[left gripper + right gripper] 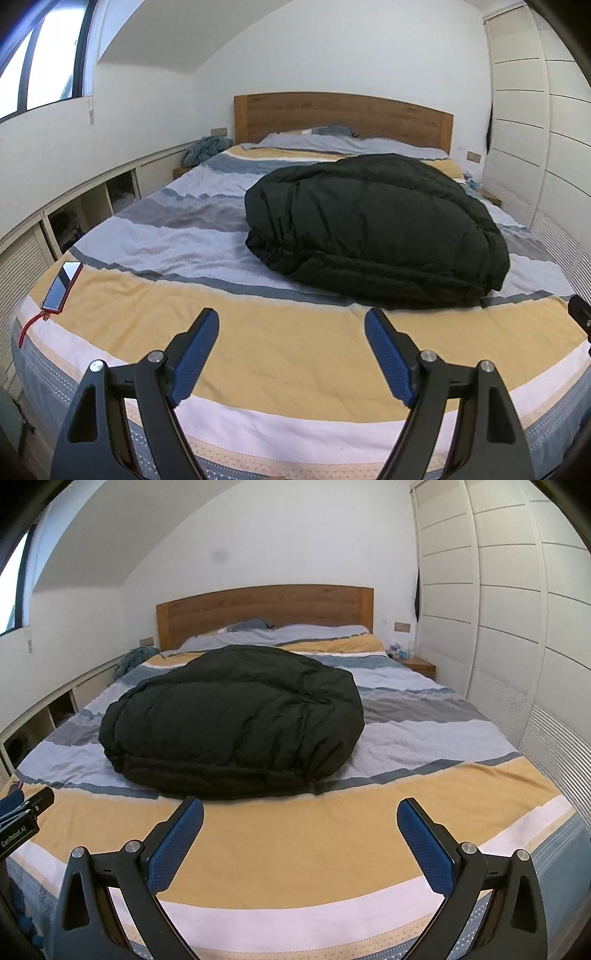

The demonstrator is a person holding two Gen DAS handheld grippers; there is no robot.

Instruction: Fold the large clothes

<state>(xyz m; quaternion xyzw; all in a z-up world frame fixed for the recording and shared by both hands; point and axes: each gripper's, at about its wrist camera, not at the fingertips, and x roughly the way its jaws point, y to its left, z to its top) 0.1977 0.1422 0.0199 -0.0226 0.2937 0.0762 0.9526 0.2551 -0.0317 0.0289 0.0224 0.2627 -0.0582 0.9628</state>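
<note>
A large black puffy coat (376, 229) lies folded in a thick bundle on the striped bedspread (184, 236), in the middle of the bed. It also shows in the right wrist view (232, 720). My left gripper (291, 317) is open and empty, held above the yellow stripe at the bed's foot, short of the coat. My right gripper (301, 806) is open and empty too, just short of the coat's near edge. The left gripper's body shows at the left edge of the right wrist view (22, 819).
A phone in a red case (62, 286) lies near the bed's front left corner. A wooden headboard (343, 114) and pillows (314, 142) are at the far end. White wardrobes (517, 627) stand on the right, low shelving (92, 199) on the left. A teal cloth (207, 147) lies beside the headboard.
</note>
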